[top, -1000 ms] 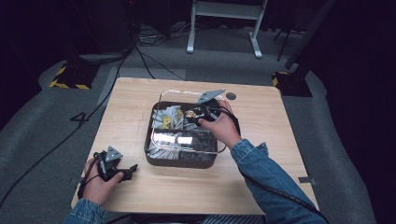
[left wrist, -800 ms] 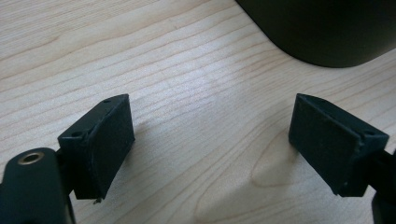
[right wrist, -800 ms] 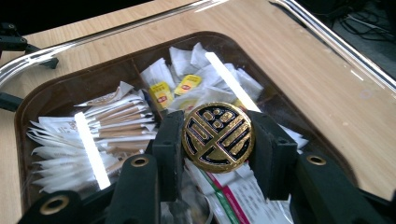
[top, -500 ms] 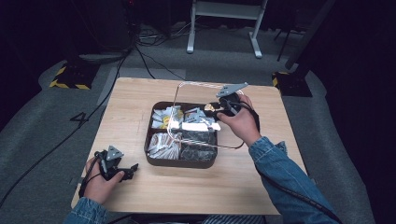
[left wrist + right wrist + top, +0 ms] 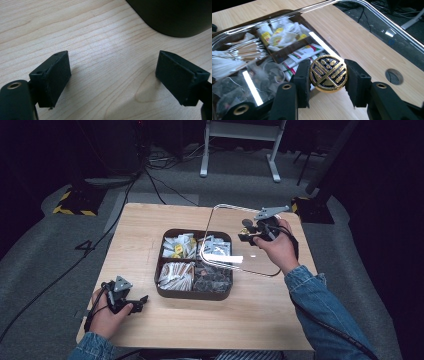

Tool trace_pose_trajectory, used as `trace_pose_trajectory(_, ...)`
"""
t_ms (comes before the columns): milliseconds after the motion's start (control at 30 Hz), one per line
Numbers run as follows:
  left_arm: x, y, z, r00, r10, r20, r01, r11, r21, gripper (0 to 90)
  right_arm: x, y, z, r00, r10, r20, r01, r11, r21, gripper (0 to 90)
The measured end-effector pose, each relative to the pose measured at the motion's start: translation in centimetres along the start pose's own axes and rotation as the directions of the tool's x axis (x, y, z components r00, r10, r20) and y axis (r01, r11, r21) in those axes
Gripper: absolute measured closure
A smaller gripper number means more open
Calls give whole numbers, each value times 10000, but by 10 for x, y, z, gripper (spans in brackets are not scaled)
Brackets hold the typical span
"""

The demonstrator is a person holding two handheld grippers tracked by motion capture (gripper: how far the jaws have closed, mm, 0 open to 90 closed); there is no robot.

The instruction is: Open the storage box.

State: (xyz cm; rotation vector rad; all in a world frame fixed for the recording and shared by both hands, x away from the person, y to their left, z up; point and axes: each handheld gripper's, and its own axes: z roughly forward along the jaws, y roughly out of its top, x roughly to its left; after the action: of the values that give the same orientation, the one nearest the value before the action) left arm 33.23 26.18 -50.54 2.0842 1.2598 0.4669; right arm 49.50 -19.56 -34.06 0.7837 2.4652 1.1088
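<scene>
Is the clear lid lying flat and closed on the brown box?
No, the right tongs grip the gold knob and hold the clear lid lifted off the brown box.

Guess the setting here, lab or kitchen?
Likely a lab or recording studio, not a kitchen: a lone wooden table on grey carpet, cables trailing across the floor, a metal equipment stand behind, dark surroundings.
</scene>
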Motion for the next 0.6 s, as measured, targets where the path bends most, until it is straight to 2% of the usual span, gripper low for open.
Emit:
trace_pose_trajectory(300,0,0,0,10000,-1,2,1,10000,6,131,-22,-19,-11,9981,472,383,-476,9988,83,589)
trace_pose_trajectory(333,0,0,0,10000,-1,0,1,10000,-3,131,-28,-25,-14,9965,651,517,-656,9978,85,589)
trace_pose_trajectory(600,0,0,0,10000,3,-4,-3,10000,2,131,-44,-45,-21,9903,1096,849,-1110,9937,124,589)
